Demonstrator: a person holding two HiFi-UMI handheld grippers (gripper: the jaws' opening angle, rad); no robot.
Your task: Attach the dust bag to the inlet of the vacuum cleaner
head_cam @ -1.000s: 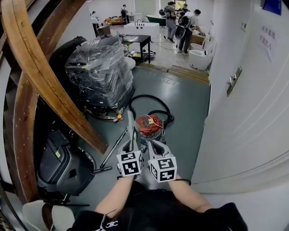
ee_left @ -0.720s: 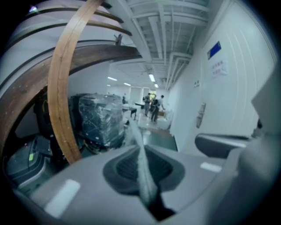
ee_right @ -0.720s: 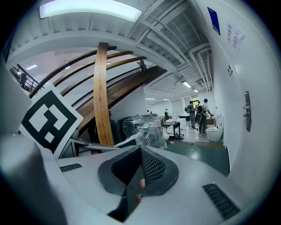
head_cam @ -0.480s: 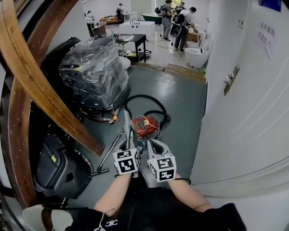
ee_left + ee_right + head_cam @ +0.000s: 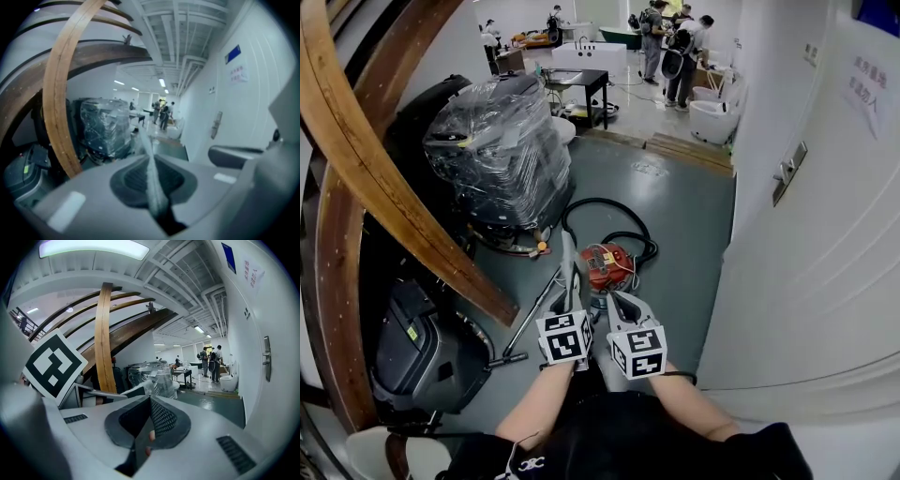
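The red vacuum cleaner (image 5: 607,265) sits on the grey floor with its black hose (image 5: 609,211) looped behind it. A thin whitish dust bag (image 5: 570,267) stands edge-on out of my left gripper (image 5: 573,302), which is shut on it. In the left gripper view the dust bag (image 5: 144,145) rises from between the pressed pads of the left gripper (image 5: 151,169). My right gripper (image 5: 623,302) hangs beside the left one, just short of the vacuum. In the right gripper view the right gripper (image 5: 149,405) is shut with nothing in it.
A plastic-wrapped machine (image 5: 502,150) stands behind the vacuum. A curved wooden beam (image 5: 394,178) slants down the left side, with a black machine (image 5: 422,347) under it. A metal wand (image 5: 534,314) lies on the floor. A white wall with a door (image 5: 806,234) is close on the right. People (image 5: 675,47) stand far back.
Both grippers have edged a little forward towards the vacuum. The left still holds the bag and the right stays shut.
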